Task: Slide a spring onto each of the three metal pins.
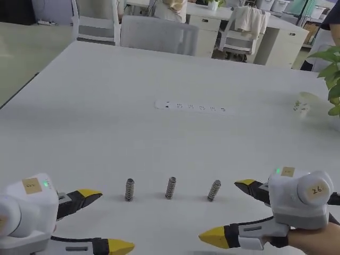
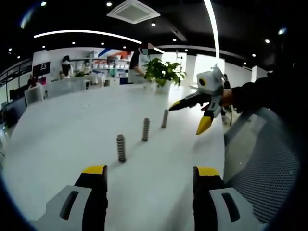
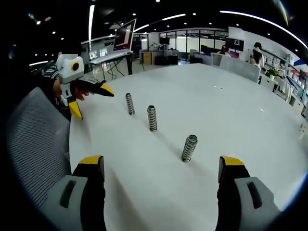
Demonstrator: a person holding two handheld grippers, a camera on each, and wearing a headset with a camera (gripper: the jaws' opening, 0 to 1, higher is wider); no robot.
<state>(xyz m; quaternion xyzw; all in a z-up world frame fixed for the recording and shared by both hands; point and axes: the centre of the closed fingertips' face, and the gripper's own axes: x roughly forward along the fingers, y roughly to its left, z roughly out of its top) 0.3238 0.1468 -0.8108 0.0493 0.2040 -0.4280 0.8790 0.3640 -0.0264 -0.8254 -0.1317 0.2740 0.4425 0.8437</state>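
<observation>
The left gripper [image 1: 114,220] hangs low over the table [image 1: 159,138], well to the left of the middle spring [image 1: 170,188], its yellow-tipped fingers [image 2: 94,192] spread wide with nothing between them. The left spring [image 1: 129,189] stands upright just left of the middle one, in the same row. The middle spring itself stands on end. The right spring [image 1: 214,190], just right of it, leans a little. No bare pins show. I judge that each coil already sits over one, though the metal inside is hidden.

The right gripper [image 1: 218,208] sits to the right of the middle spring and nearer the person, close beside the right spring, its fingers [image 3: 89,187] also wide apart and empty.

These springs look small, light and made of steel, so they are probably stiff sideways, springy lengthwise and slick on the round. The best hold is likely a gentle pinch across the middle coils, leaving the lower end free. A hard squeeze could shoot one out.
</observation>
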